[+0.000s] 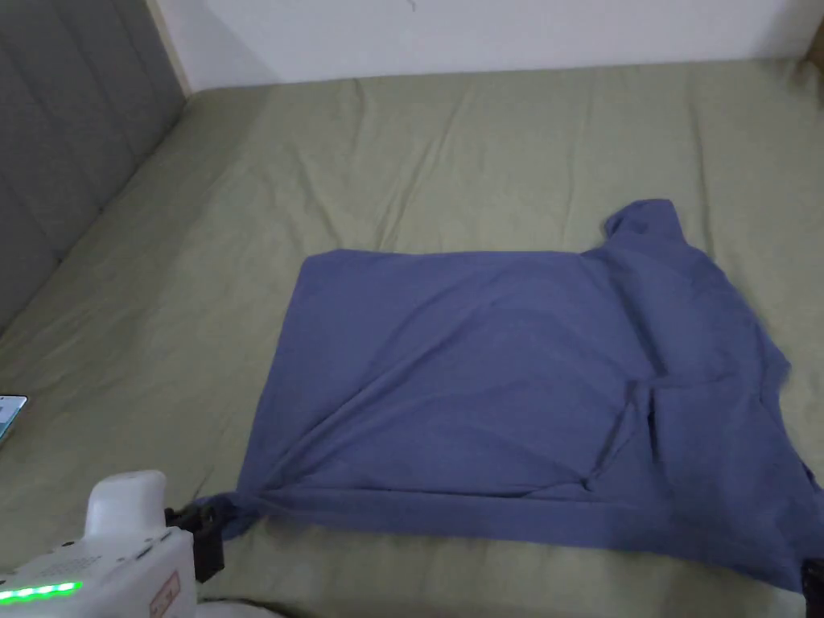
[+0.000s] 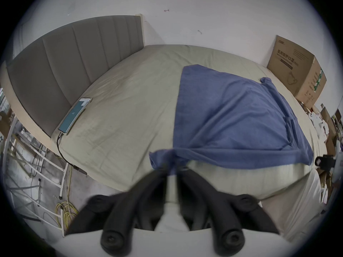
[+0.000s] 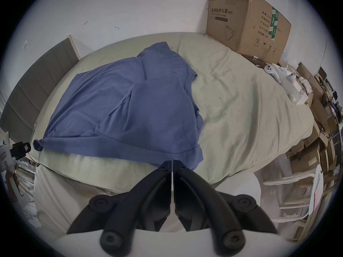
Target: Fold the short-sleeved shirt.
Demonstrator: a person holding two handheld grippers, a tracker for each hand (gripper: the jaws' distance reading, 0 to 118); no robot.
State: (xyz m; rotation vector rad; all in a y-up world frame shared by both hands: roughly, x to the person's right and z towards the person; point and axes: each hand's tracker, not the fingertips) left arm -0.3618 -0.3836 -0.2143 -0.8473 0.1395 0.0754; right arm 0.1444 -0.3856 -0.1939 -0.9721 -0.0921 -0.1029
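Nearest us, our left gripper [image 2: 171, 165] is clenching the shirt's [image 1: 499, 386] near-left hem corner, and our right gripper [image 3: 172, 163] is pinching the near-right corner. We are keeping the shirt spread on the bed [image 1: 402, 161], long axis running left to right, stretching away from both grippers toward the far side.

Left side: open sheet [image 1: 201, 265] between shirt [image 1: 499, 378] and headboard [image 1: 56, 153]; phone [image 2: 75, 115] lies by the headboard.
Far side: bare sheet up to the wall [image 1: 483, 36].
Right side: open sheet, then box [image 3: 246, 23] and controllers [image 3: 274, 73] at the edge.
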